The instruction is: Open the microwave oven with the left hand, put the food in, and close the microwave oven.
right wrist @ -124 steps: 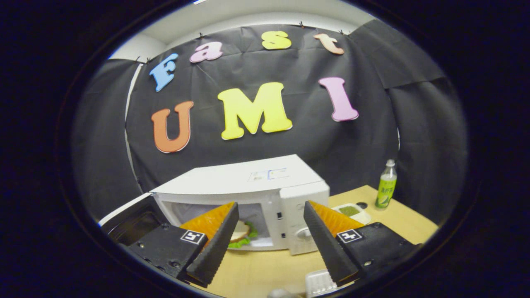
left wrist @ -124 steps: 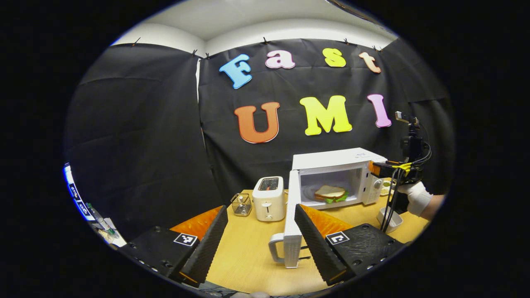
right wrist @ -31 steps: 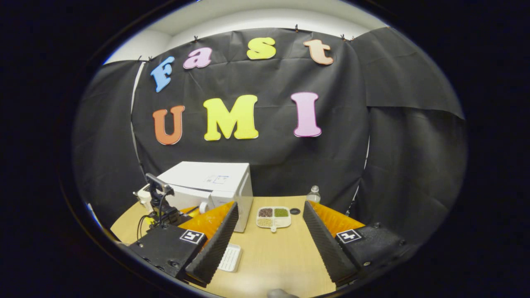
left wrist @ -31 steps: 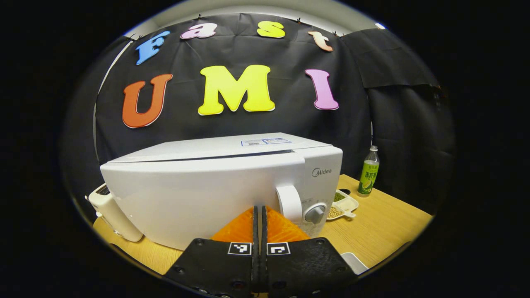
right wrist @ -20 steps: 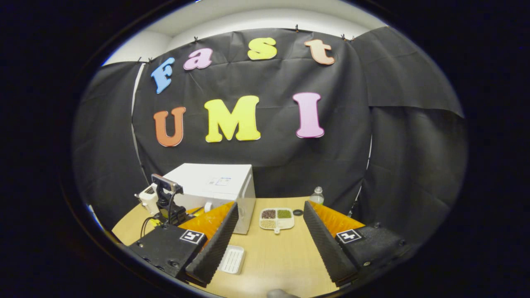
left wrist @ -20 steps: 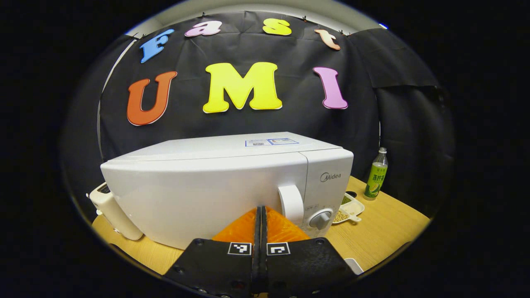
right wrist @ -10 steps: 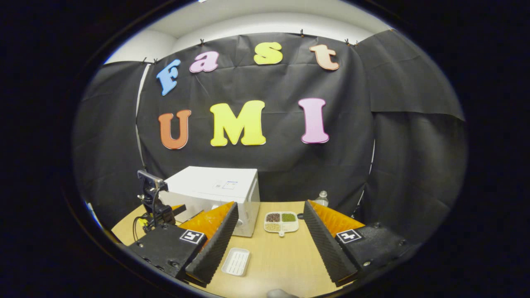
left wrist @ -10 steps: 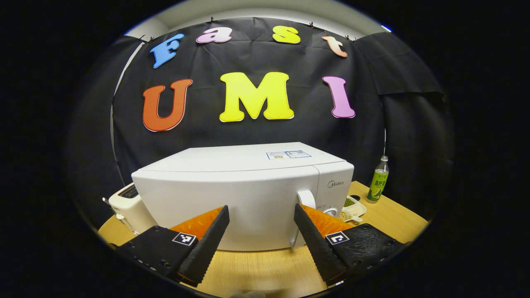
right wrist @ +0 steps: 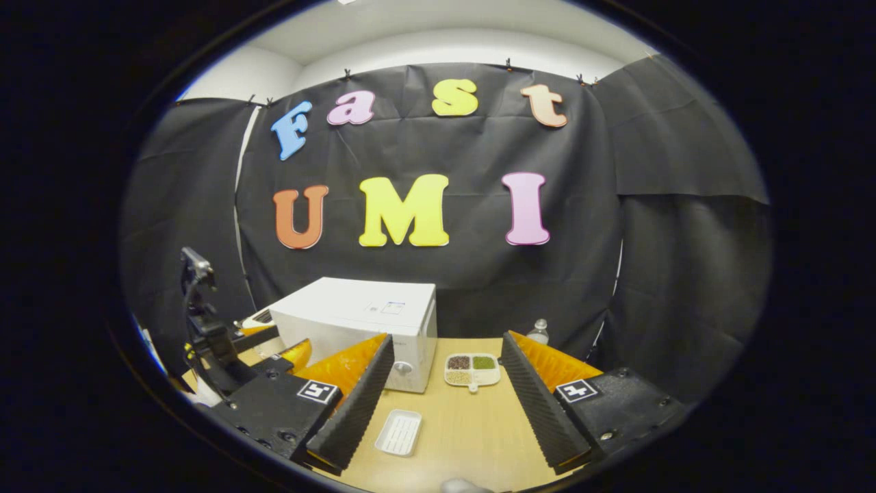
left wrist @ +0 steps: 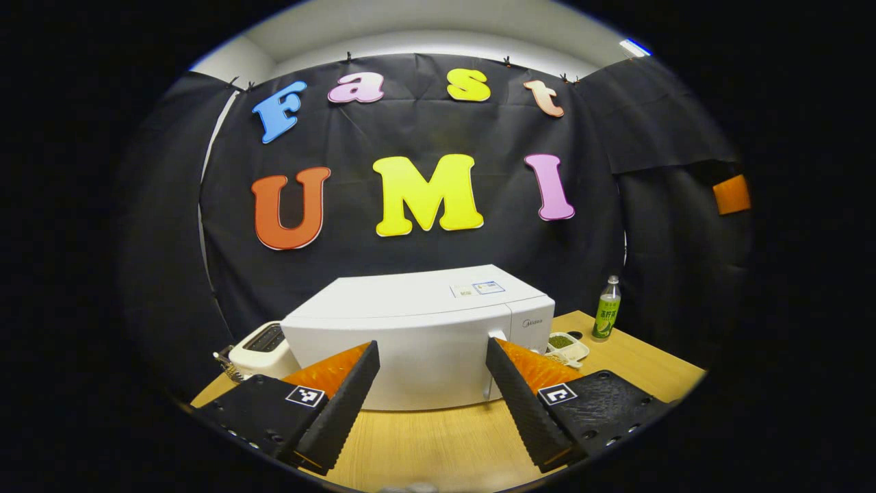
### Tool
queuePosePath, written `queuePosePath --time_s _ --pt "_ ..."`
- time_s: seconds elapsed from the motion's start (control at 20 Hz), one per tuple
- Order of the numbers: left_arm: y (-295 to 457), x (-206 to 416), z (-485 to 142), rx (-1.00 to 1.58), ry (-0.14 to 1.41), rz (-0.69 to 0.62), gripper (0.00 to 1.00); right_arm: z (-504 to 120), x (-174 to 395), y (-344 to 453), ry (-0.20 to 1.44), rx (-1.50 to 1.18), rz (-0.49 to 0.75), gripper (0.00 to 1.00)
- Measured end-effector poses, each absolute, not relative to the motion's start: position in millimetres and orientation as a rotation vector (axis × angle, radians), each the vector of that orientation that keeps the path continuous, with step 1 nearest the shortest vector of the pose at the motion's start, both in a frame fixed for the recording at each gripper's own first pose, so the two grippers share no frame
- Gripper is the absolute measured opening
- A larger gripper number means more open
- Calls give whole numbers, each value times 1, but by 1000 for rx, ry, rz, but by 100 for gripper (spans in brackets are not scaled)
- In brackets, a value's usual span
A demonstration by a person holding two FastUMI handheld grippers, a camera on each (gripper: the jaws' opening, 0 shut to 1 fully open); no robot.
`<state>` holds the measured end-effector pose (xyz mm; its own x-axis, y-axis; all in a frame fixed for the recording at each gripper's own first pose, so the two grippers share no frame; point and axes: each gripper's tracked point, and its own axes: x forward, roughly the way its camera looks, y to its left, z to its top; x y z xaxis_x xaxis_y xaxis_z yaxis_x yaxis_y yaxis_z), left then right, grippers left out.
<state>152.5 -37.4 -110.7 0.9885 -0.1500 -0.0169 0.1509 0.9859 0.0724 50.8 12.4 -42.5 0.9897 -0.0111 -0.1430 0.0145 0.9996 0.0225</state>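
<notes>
The white microwave oven [left wrist: 410, 342] stands on the wooden table [left wrist: 438, 445] with its door closed flat, so the food inside is hidden. My left gripper [left wrist: 430, 344] is open a short way in front of the door and holds nothing. The door handle [left wrist: 494, 363] peeks out beside its right finger. In the right gripper view the microwave [right wrist: 356, 315] sits at the left, with the left gripper [right wrist: 279, 344] before its front. My right gripper [right wrist: 447, 337] is open and empty, well back from the oven over the table.
A toaster [left wrist: 256, 346] stands left of the microwave. On its right are a divided dish of beans [right wrist: 471, 368] and a green bottle [left wrist: 606, 309]. A small white tray [right wrist: 399, 433] lies on the table near my right gripper's left finger.
My left gripper went from shut against the microwave door to open and has pulled back from it. The door stays closed. My right gripper has drifted slightly back.
</notes>
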Motion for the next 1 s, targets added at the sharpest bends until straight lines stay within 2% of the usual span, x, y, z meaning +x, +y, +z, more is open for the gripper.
queuePosePath --time_s 0.15,0.2,0.25,0.3,0.5,0.75,0.8,0.85,0.9,0.95,1.0 --pt "-27 120 -75 84 -38 -147 96 -45 46 15 127 9 -20 92" --pt "-22 109 -61 84 -57 -142 96 -45 45 15 119 6 -26 100" --pt "-19 99 -49 75 -74 -144 100 -46 43 16 114 7 -30 100" --pt "-16 87 -36 64 -91 -145 96 -47 41 16 110 10 -34 92" --pt "6 50 -3 58 -133 -128 96 -46 32 19 94 28 -51 92" --pt "42 17 -1 67 -121 -37 96 -49 15 21 81 36 -69 92" --pt "44 13 -2 68 -118 -28 96 -51 12 24 83 40 -69 100" --pt "47 11 -3 69 -113 -20 96 -50 10 23 83 41 -73 92" --pt "49 11 -5 67 -110 -16 96 -49 8 25 79 37 -70 92" --pt "50 13 -4 69 -111 -12 100 -49 7 27 82 37 -68 92" --pt "52 12 -6 71 -106 -5 96 -47 7 28 82 42 -64 92"
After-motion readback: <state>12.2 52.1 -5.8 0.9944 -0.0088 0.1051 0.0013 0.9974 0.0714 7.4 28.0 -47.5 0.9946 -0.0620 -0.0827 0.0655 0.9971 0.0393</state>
